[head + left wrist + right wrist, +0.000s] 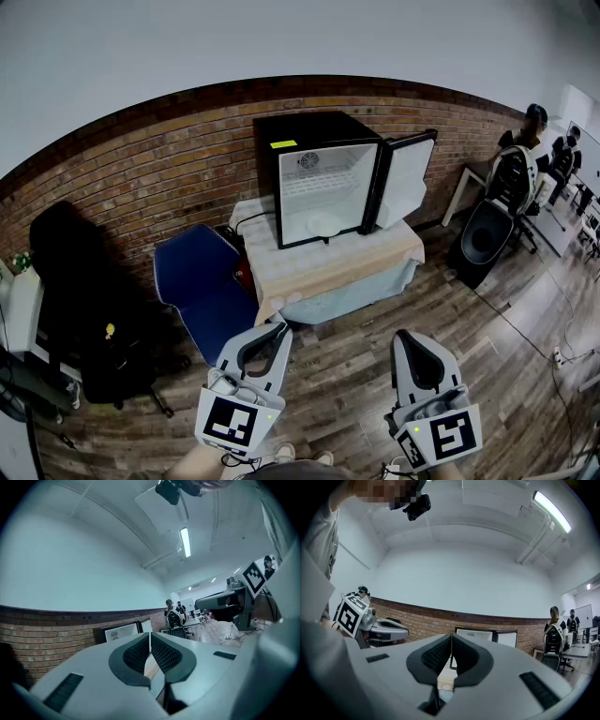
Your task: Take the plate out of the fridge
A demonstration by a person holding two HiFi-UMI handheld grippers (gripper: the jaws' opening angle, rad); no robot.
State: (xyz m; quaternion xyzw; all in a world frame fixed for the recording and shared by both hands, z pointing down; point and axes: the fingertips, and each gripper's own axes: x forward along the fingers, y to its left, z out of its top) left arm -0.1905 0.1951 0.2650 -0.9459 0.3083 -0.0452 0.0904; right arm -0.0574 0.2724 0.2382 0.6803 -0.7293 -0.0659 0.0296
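Head view: fridge [269,178], perhaps plate [323,225] inside

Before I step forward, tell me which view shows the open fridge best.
Head view: the fridge stands whole on the table, door open, inside visible. Both gripper views catch only its upper part, small and distant, behind their own shut jaws.

No legible text anywhere

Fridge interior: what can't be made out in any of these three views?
Plate: head view, a pale shape low in the fridge, too small to confirm.
Left gripper view: the left gripper covers the fridge's lower half.
Right gripper view: the right gripper does likewise.
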